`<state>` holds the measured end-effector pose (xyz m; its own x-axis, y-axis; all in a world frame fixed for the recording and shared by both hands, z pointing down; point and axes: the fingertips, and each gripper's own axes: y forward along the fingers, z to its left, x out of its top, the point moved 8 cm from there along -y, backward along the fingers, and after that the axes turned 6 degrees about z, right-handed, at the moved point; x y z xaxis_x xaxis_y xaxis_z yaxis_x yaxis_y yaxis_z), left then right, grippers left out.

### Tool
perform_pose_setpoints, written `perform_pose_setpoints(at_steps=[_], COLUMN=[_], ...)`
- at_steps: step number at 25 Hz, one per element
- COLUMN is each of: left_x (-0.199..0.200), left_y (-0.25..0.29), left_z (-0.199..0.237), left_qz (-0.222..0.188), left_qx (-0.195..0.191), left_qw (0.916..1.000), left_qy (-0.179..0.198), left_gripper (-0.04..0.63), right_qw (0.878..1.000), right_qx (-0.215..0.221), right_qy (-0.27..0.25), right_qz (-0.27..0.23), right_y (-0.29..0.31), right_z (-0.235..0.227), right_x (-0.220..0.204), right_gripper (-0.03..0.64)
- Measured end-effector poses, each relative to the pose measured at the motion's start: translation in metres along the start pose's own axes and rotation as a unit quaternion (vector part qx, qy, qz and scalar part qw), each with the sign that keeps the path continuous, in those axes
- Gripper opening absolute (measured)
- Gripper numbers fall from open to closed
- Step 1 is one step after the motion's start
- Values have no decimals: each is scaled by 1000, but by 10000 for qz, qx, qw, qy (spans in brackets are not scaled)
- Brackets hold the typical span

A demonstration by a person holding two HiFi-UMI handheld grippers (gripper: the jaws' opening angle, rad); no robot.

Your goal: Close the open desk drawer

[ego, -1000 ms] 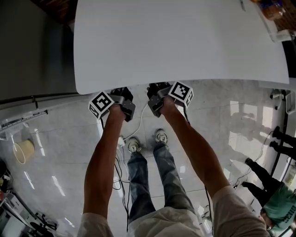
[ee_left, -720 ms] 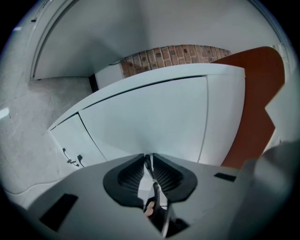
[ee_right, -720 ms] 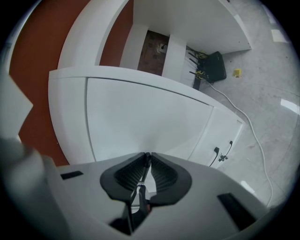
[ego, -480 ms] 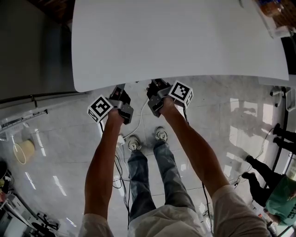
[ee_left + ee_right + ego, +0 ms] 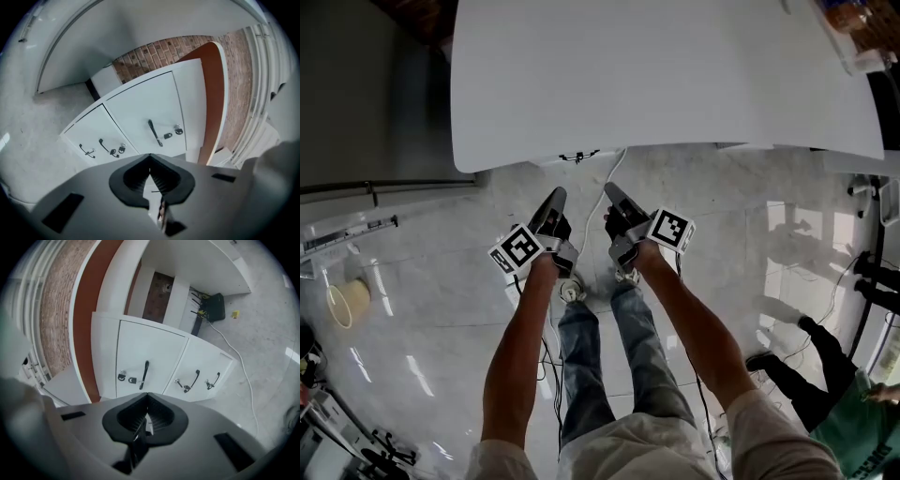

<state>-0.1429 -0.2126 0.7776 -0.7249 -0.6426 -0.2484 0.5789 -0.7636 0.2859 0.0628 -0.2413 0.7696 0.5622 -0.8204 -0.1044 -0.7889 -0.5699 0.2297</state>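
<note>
A white drawer unit [image 5: 140, 112] stands under the white desk top [image 5: 675, 75]; the head view hides it. Its three fronts with black handles [image 5: 153, 132] look flush and closed in both gripper views, where the unit [image 5: 150, 352] faces me. My left gripper [image 5: 556, 199] and right gripper [image 5: 613, 197] hang side by side over the floor, pulled clear of the desk edge. Both have just closed their jaws with nothing between them. The left gripper [image 5: 150, 158] and the right gripper [image 5: 147, 397] show their tips meeting, a short way in front of the drawer fronts.
A white cable [image 5: 240, 369] runs across the pale tiled floor to a black box [image 5: 215, 306] under the desk. A cup-like tub [image 5: 347, 305] sits at the far left. Other people [image 5: 848, 412] stand at the right. A brick wall [image 5: 159, 49] lies behind the unit.
Both grippers have drawn back from under the desk edge toward my body. Their fingers, partly hidden by the desk before, are now fully in view and shut.
</note>
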Motion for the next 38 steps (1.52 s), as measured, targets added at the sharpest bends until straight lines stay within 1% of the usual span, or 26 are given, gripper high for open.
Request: perform_pose_setpoints(at_steps=[2,3,4,5,7,9,11,12,13,14,15,16,17,18,19,20,21,24,26,28,30,32,35,38], left_x=[-10,-14,-18,-21,-25,-24,-21,-20,-20,-20,-20,-21,-21,-21,-21,-21,-20,-16,-14,-11,-7,3,24,28], left_y=[-7,-11,-15,-19,-27,-34,-43,-47,-51,-53,-56,-58,-61,-64,-67,-71,-75,-89,-100,-111,-120,-123,-126,-148], left_z=[-3,-5,-7,-11,-20,-34,-52,-61,-70,-80,-91,-103,-116,-130,-144,-155,-166,-198,-221,-244,-268,-293,-332,-362], left_qz=[123,152,160,160,196,277,346,394,465,555,646,714,745,738,707,664,617,481,382,293,220,107,-114,-257], left_qx=[-53,-47,-35,-31,-24,72,267,376,481,585,709,849,968,1038,1059,1046,1011,903,826,775,743,659,505,473], left_qw=[9999,9998,9997,9996,9989,9964,9895,9836,9755,9635,9462,9235,8987,8769,8622,8553,8546,8613,8635,8622,8580,8533,8436,8399], left_qy=[82,125,171,225,417,801,1379,1717,2098,2553,3092,3672,4212,4634,4904,5031,5057,4977,4961,4998,5078,5171,5345,5401], left_gripper=[12,12,12,12,12,12,12,12,12,12,12,12,12,12,12,12,12,12,12,12,12,12,12,12], right_qw=[9999,9997,9994,9983,9923,9786,9561,9430,9287,9113,8888,8617,8340,8125,8010,7978,7985,8025,8043,8064,8071,8019,7870,7822], right_qx=[76,45,-74,-217,-433,-603,-803,-907,-1014,-1139,-1284,-1434,-1559,-1642,-1683,-1695,-1697,-1683,-1635,-1605,-1602,-1561,-1404,-1287], right_qy=[-119,-184,-296,-479,-1055,-1817,-2657,-3050,-3425,-3829,-4287,-4773,-5210,-5521,-5680,-5726,-5721,-5685,-5689,-5682,-5680,-5766,-6006,-6086], right_qz=[98,134,185,258,481,759,939,975,994,999,985,958,928,899,866,829,795,670,519,346,192,57,-141,-338], right_y=[-7,-11,-17,-21,-27,-32,-38,-41,-45,-49,-53,-57,-62,-66,-70,-74,-78,-91,-102,-115,-124,-125,-120,-128], right_z=[4,5,5,6,14,29,54,65,75,84,94,108,121,135,146,156,165,195,221,247,270,295,335,370], right_x=[-12,-17,-22,-25,-29,-30,-29,-30,-30,-31,-32,-33,-35,-36,-37,-38,-39,-43,-45,-49,-52,-49,-39,-46], right_gripper=[18,18,17,17,17,17,17,17,18,17,18,17,17,17,17,17,17,17,17,17,17,17,17,17])
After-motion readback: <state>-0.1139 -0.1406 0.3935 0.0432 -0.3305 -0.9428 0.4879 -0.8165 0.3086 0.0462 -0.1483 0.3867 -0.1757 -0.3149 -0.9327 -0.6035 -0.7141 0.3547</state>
